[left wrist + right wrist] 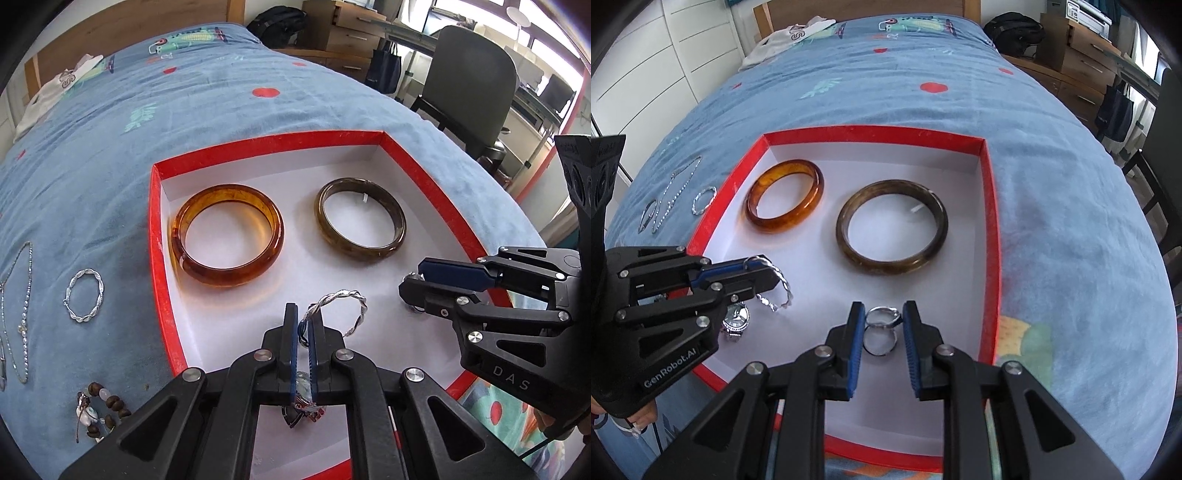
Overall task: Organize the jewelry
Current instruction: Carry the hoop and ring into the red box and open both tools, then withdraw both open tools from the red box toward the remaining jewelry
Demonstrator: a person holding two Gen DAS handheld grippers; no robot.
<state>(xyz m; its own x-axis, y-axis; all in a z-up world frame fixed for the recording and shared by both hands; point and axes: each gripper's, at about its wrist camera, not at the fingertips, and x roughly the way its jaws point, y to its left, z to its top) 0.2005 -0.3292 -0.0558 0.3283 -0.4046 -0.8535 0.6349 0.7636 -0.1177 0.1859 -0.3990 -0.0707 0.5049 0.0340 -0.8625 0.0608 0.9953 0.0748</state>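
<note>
Silver twisted bangle [334, 314], thin and light, sits pinched at its near edge by our left gripper [303, 334], low over the red box [157, 236]; our right gripper [884, 323] pinches 1 small, slippery ring [883, 316] across its band; we judge gentle release suits both.

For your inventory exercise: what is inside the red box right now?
Inside the red box: an amber bangle, a brown bangle, a watch, a twisted silver bracelet pinched in the left tongs, and a ring between the right tongs. The tongs hide part of the floor.
</note>
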